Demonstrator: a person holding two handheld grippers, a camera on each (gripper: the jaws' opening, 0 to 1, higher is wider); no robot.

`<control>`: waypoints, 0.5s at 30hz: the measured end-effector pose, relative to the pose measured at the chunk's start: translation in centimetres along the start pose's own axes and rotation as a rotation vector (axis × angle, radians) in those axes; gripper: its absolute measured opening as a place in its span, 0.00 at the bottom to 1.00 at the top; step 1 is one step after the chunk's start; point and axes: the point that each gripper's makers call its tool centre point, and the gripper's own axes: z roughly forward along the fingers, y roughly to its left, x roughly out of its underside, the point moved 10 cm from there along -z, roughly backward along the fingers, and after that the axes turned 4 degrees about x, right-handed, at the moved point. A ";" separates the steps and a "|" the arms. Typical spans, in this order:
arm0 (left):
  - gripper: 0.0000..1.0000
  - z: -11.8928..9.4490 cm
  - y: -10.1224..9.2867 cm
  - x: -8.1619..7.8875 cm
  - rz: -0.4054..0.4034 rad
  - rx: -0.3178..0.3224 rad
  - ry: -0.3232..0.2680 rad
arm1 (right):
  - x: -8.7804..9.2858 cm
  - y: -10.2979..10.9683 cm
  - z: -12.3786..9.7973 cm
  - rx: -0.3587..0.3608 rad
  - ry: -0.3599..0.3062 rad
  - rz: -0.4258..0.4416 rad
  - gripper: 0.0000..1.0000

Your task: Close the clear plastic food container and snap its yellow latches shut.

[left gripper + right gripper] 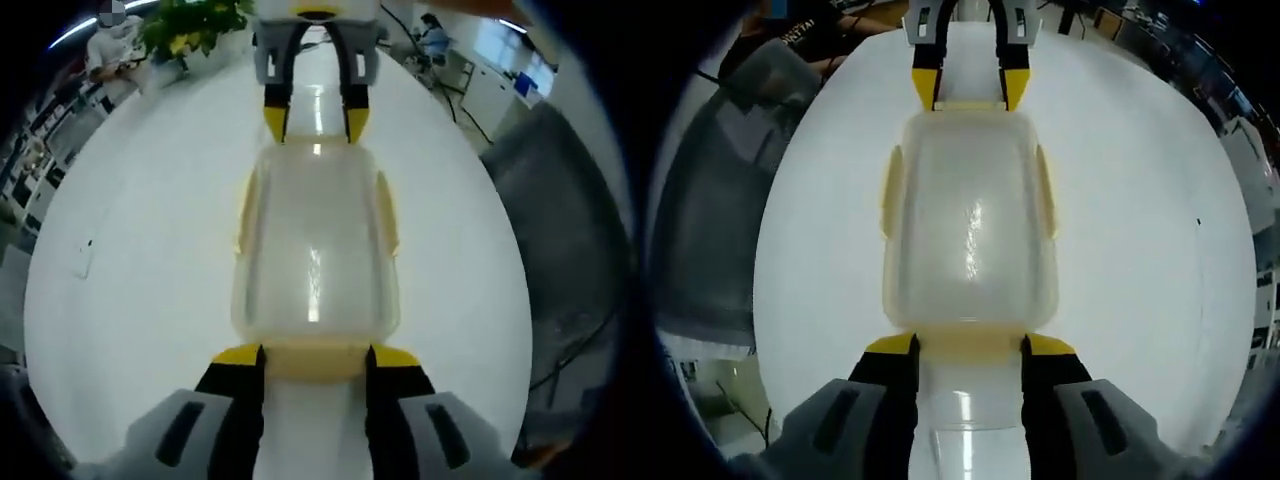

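The white table (pixel 150 300) spreads across both views, glossy enough to throw back ceiling lights; a small dark mark lies on it at 9 o'clock in the left gripper view. Around it is an office room: a potted plant (pixel 190 25) at 11 o'clock, a seated person and desks at 1 o'clock, and a grey chair back (pixel 715 220) at 9 o'clock of the right gripper view. White lettering on a dark shirt at 11 o'clock there is too small to read.

The clear container (pixel 315 250) lies at the centre of the table, lid on, with its long sides running between the two grippers. Yellow latches (pixel 388 210) sit along its side edges at 3 and 9 o'clock; whether they are snapped down is hard to tell through the cloudy plastic.

The left gripper (pixel 315 358) has its jaws spread to either side of the end latch at 6 o'clock, tips just at the container's end. The right gripper (pixel 968 345) is spread likewise at the opposite end, and each appears at 12 o'clock in the other's view.
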 end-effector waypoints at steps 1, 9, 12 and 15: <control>0.34 -0.3 -0.1 -0.1 0.000 -0.003 -0.006 | 0.0 0.1 -0.3 0.007 -0.001 0.000 0.39; 0.34 -2.9 -2.0 -1.5 -0.002 -0.013 -0.060 | -0.3 1.7 -4.1 0.051 -0.012 -0.030 0.39; 0.34 -3.7 -2.7 -2.5 0.006 -0.034 -0.068 | -0.1 2.1 -5.5 0.070 -0.013 -0.042 0.39; 0.34 -4.0 -3.1 -3.4 0.006 -0.049 -0.068 | 0.6 2.4 -6.5 0.087 -0.021 -0.056 0.39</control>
